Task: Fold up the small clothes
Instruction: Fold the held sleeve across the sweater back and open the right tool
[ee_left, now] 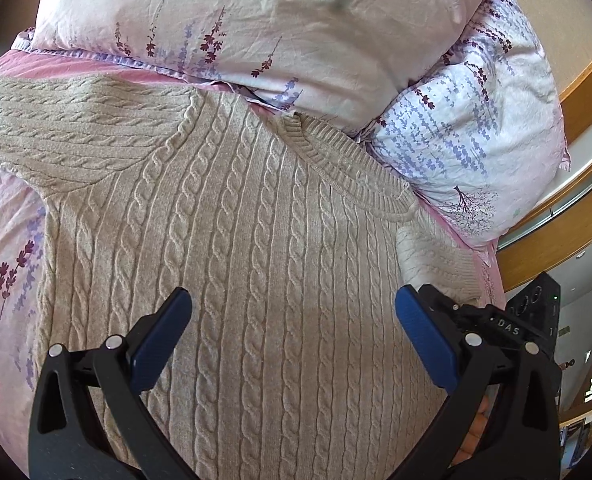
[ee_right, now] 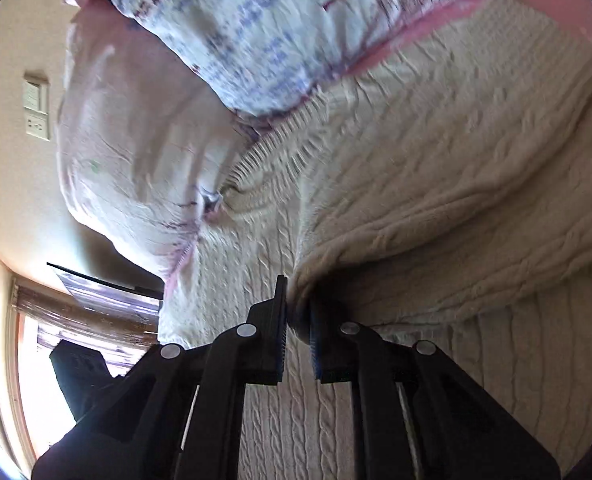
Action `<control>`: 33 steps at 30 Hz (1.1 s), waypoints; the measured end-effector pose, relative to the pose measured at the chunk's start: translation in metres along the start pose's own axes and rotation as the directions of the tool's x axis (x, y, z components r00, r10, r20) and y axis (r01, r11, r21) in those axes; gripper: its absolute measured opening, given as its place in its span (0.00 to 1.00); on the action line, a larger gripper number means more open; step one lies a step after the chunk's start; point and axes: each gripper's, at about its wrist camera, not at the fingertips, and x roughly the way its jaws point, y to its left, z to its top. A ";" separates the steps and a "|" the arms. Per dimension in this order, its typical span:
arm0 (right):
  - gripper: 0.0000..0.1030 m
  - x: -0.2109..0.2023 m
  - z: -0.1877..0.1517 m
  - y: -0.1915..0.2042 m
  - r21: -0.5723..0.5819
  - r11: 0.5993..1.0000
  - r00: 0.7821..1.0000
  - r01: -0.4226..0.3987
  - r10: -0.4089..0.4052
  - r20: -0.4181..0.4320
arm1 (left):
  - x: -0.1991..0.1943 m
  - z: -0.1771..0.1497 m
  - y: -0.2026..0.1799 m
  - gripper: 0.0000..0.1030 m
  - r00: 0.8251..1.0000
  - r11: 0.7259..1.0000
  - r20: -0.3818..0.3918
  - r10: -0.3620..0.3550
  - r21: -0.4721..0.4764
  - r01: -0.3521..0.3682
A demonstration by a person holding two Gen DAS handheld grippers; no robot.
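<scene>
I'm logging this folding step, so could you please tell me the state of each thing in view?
Sweater: spread flat on the bed, one sleeve lifted and folded over the body.
Left claw: open, above the sweater, holding nothing.
Right claw: shut on the sweater's sleeve.
Pillows: stacked at the sweater's collar end.

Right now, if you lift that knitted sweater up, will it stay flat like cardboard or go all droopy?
Probably droopy. The sweater already bunches into soft folds where the right gripper pinches it. The chunky cable knit looks thick, so likely a bit heavy, and the free sleeve would probably dangle.
</scene>
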 end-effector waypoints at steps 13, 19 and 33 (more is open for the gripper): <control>0.42 -0.061 0.038 -0.047 0.237 0.969 0.956 0.065 -0.128 0.263 | 0.008 0.008 0.007 0.91 0.995 0.996 -0.038 -0.087 -0.012 0.087; 0.08 -0.059 0.056 -0.006 0.078 0.989 0.932 0.122 -0.141 0.334 | 0.003 0.015 0.023 0.75 0.996 0.995 -0.035 -0.083 -0.051 0.081; 0.47 0.072 -0.028 0.091 -0.327 0.945 0.981 0.014 -0.076 -0.179 | -0.020 0.035 0.077 0.72 0.988 0.950 0.064 -0.144 -0.272 0.156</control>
